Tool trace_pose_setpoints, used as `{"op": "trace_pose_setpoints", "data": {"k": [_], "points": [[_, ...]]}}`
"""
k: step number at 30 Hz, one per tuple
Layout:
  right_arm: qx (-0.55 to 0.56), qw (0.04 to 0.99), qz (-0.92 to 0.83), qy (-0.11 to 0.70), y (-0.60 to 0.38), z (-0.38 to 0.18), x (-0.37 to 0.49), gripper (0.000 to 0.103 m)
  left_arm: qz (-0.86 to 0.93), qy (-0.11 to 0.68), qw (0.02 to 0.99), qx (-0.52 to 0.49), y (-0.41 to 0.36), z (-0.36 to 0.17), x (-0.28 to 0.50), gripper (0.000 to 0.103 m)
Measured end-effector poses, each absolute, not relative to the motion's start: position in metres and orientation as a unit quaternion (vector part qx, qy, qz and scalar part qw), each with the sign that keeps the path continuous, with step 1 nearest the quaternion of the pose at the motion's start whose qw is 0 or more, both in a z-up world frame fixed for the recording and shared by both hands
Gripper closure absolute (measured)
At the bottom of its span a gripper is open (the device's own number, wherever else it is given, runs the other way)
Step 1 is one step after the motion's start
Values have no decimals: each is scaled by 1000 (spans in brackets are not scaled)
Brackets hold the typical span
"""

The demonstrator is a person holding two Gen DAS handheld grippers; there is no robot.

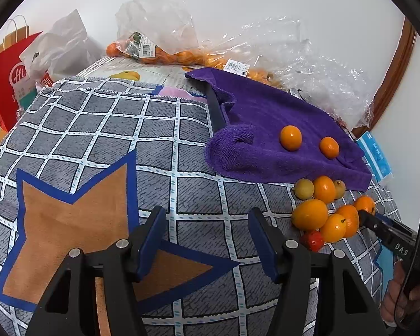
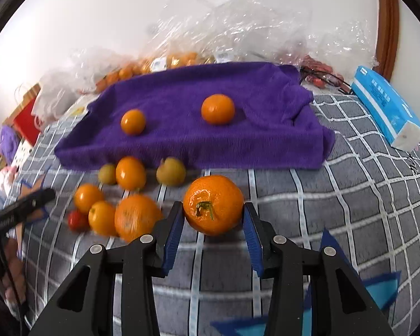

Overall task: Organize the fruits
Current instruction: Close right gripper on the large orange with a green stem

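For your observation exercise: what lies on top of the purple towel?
Two orange fruits rest apart on the purple towel. Whatever lies under the towel is hidden.

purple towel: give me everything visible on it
The purple towel is a thick terry cloth spread over the checked grey tablecloth, rumpled, with a folded-up corner and a bunched edge. Two small orange fruits sit on it, apart. Loose fruit lies just off its near edge, plastic bags behind it. Neither gripper touches it.
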State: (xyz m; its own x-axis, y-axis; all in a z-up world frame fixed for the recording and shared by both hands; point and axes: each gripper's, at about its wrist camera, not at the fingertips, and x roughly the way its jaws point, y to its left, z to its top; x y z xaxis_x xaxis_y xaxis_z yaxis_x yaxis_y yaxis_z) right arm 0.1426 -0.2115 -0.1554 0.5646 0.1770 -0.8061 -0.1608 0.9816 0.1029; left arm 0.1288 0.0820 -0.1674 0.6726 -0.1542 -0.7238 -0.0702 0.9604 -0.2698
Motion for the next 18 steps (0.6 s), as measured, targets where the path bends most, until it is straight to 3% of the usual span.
{"op": "trace_pose_setpoints", "data": {"k": [18], "points": [[19,895,79,438,-213,-163,159,59,-40,401,903,-147,82,-167,128,44]]}}
